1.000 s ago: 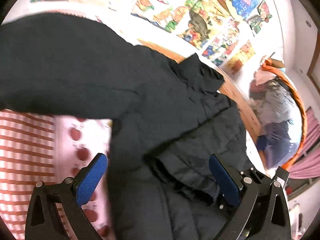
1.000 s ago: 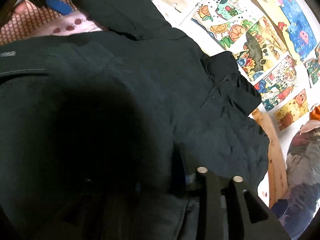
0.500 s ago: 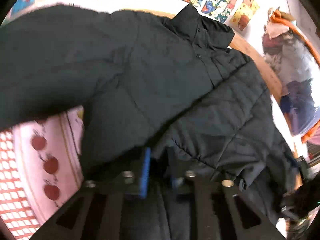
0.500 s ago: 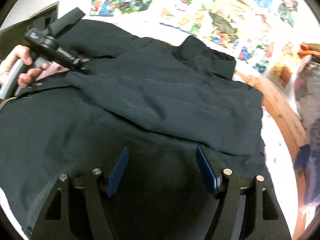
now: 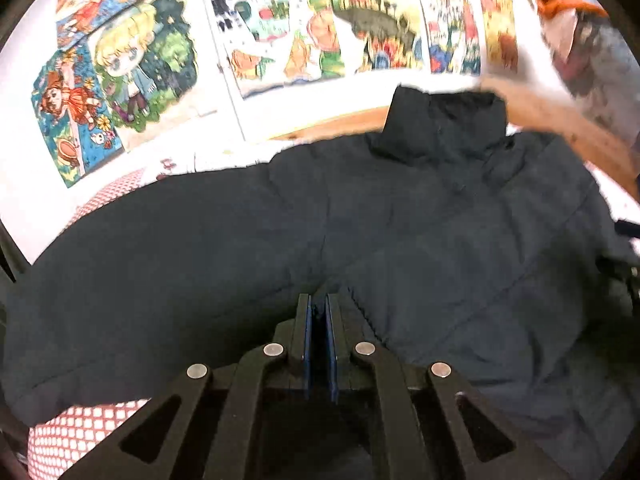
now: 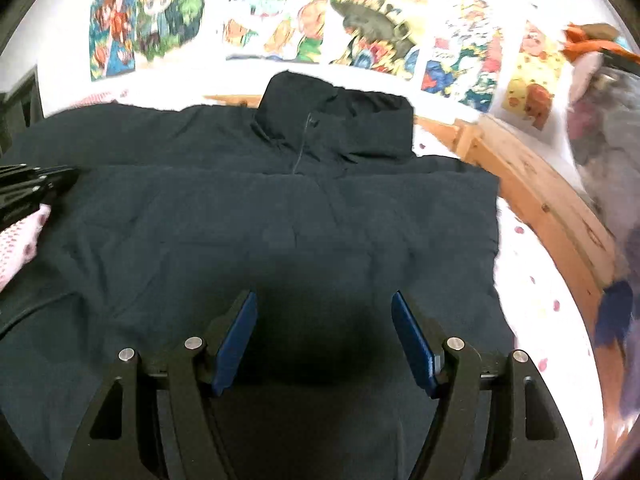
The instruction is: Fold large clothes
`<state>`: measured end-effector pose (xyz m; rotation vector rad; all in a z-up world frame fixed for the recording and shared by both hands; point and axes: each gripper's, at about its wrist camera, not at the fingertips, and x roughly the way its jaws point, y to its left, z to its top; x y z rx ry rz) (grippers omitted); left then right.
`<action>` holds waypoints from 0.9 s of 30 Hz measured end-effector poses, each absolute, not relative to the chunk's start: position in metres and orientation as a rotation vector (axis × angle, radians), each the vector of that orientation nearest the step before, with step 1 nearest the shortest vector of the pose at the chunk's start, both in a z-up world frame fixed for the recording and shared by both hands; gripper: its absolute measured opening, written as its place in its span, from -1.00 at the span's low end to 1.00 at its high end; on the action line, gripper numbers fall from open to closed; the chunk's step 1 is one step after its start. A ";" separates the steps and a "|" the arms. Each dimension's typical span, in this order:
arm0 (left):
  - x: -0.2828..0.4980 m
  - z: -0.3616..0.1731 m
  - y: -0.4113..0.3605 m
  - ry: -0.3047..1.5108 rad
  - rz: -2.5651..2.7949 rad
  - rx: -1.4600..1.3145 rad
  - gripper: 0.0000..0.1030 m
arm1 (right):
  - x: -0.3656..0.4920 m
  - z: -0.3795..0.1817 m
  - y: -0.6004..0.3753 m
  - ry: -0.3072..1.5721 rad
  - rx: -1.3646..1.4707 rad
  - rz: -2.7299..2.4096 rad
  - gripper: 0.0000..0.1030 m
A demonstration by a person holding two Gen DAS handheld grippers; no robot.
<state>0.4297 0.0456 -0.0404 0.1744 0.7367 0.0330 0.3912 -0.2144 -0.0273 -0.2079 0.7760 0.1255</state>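
Jacket (image 6: 280, 216) is lying spread across the bed (image 6: 536, 304), collar (image 6: 340, 124) at the far edge by the wooden frame (image 6: 536, 196). Left gripper (image 5: 319, 308) is pinching a fold of fabric near the jacket's middle, jaws nearly together. Right gripper (image 6: 324, 312) is hovering over the near hem, jaws standing wide with nothing gripped. Risk: the padded cloth is looking slippery (thin pinch, bulky garment), so a fast pull could be slipping it out or dragging the whole jacket off square toward the bed's left edge.
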 end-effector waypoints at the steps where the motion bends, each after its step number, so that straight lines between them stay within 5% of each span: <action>1: 0.437 -0.048 0.046 0.766 0.035 0.173 -0.87 | 0.402 -0.034 -0.208 0.796 -0.214 0.128 0.25; 13: 0.468 -0.096 0.057 0.903 0.032 0.097 -0.83 | 0.438 -0.109 -0.185 0.882 -0.224 0.109 0.45; 22: 0.437 -0.072 0.097 0.863 0.008 -0.126 -0.50 | 0.427 -0.095 -0.190 0.825 -0.212 0.083 0.57; 25: 0.413 -0.060 0.116 0.831 0.010 -0.182 -0.11 | 0.416 -0.070 -0.178 0.777 -0.218 0.113 0.57; 27: 0.393 -0.049 0.130 0.777 0.025 -0.214 0.51 | 0.411 -0.059 -0.164 0.772 -0.234 0.143 0.57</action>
